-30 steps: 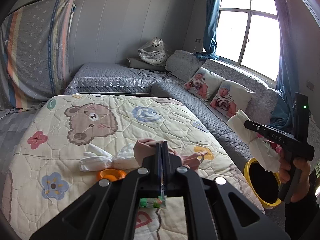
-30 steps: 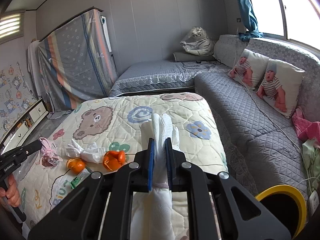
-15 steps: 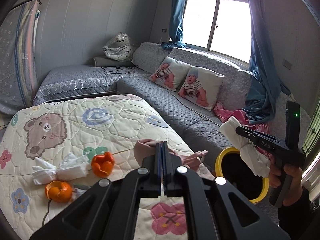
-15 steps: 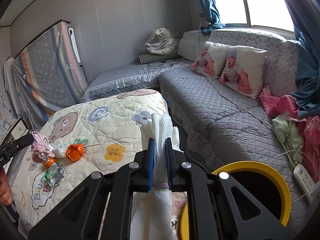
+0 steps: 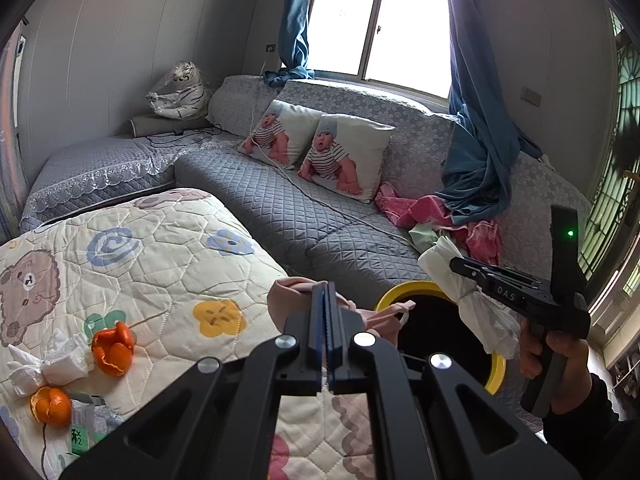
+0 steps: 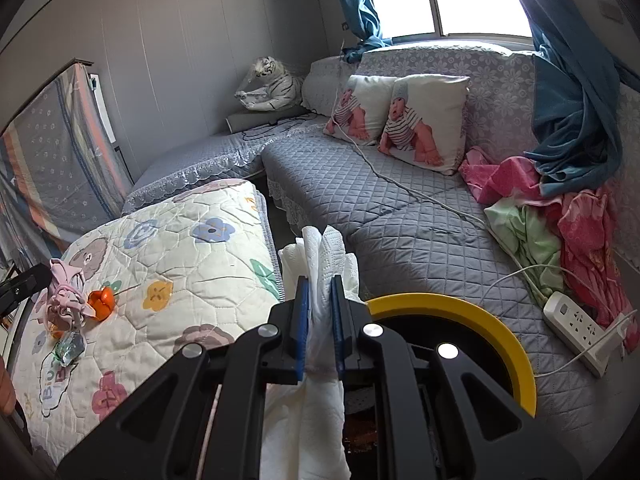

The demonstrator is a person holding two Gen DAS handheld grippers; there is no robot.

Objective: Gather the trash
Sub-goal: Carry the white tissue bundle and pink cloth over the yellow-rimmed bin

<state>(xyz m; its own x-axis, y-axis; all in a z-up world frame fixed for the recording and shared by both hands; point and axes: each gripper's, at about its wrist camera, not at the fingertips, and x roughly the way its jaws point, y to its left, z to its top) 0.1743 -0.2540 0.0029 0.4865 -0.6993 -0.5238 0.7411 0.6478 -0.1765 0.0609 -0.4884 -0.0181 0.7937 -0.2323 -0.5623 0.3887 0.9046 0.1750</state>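
My left gripper (image 5: 325, 292) is shut on a crumpled pink cloth-like scrap (image 5: 288, 294), held above the right edge of the cartoon quilt (image 5: 160, 248). In the right wrist view that scrap (image 6: 64, 292) hangs from the left gripper (image 6: 28, 280) at the far left. My right gripper (image 6: 320, 284) is shut on a white paper towel (image 6: 320, 248), just above the near rim of the yellow-rimmed black bin (image 6: 480, 316). From the left wrist view the towel (image 5: 466, 292) hangs over the bin (image 5: 390, 294). Orange peels (image 5: 112, 346), a white tissue wad (image 5: 44, 364) and a wrapper (image 5: 84, 424) lie on the quilt.
A grey quilted sofa (image 6: 360, 184) with two baby-print pillows (image 6: 424, 120) runs behind the bin. Pink and green clothes (image 6: 560, 216) and a white power strip (image 6: 576, 320) with cables lie on it. A blue curtain (image 5: 476, 160) hangs at the window.
Both grippers have swung right, from over the quilt toward the sofa side. The bin has come close under the right gripper. Both still hold their items.
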